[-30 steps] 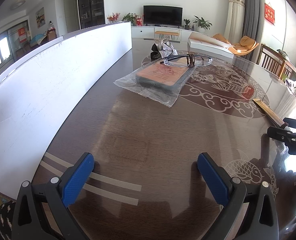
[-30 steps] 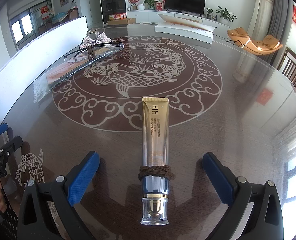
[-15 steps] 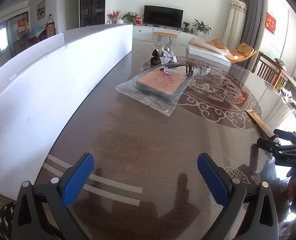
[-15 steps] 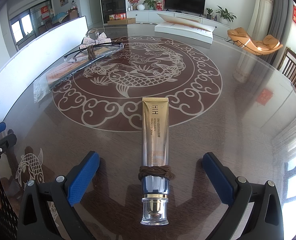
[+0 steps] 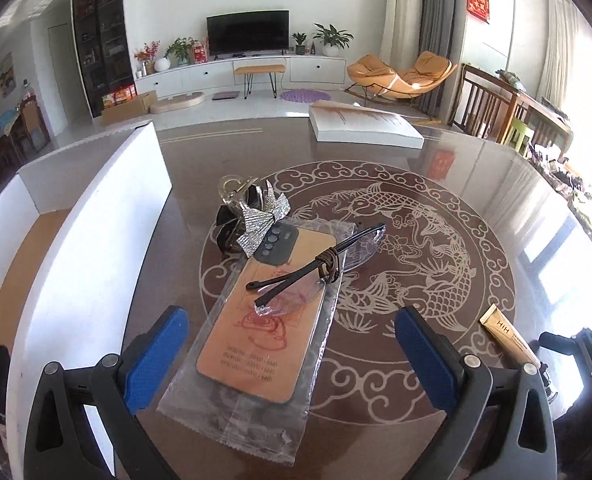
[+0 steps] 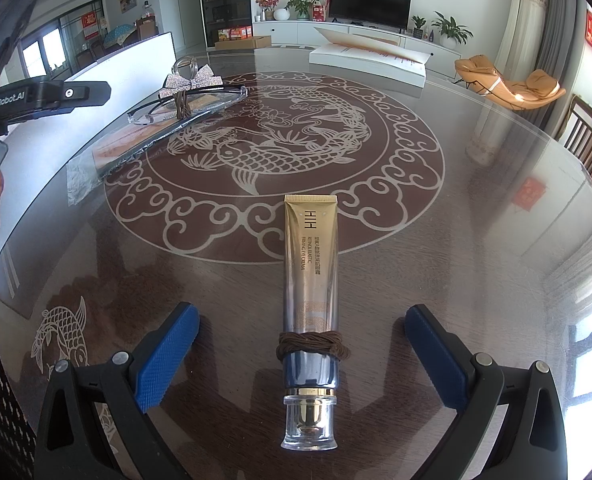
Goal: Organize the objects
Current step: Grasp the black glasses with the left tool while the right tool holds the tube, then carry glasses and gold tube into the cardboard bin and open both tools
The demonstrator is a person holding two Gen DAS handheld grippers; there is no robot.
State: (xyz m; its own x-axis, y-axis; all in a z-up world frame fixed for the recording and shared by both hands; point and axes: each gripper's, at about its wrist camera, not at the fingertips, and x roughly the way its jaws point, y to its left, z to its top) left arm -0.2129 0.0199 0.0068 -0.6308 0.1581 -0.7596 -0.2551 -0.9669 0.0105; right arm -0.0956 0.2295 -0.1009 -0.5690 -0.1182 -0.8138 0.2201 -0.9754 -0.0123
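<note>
In the left wrist view, my open left gripper (image 5: 292, 344) hovers over an orange phone case in a clear plastic bag (image 5: 256, 344). Rimless glasses (image 5: 316, 272) bound with a brown cord lie across the case. A sparkly bow hair clip (image 5: 256, 216) sits just beyond. In the right wrist view, my open right gripper (image 6: 302, 352) straddles a gold cream tube (image 6: 310, 280) with a brown hair tie around it near its clear cap. The tube lies flat on the table, apart from both pads. The tube also shows in the left wrist view (image 5: 510, 338).
A long white box (image 5: 88, 248) with an open top stands along the table's left side. A flat white box (image 5: 360, 124) lies at the far edge. The glass table (image 6: 476, 240) has a fish pattern. Chairs stand to the right.
My left gripper has risen and moved forward over the bagged phone case and glasses. The right gripper and the cream tube have not moved.
</note>
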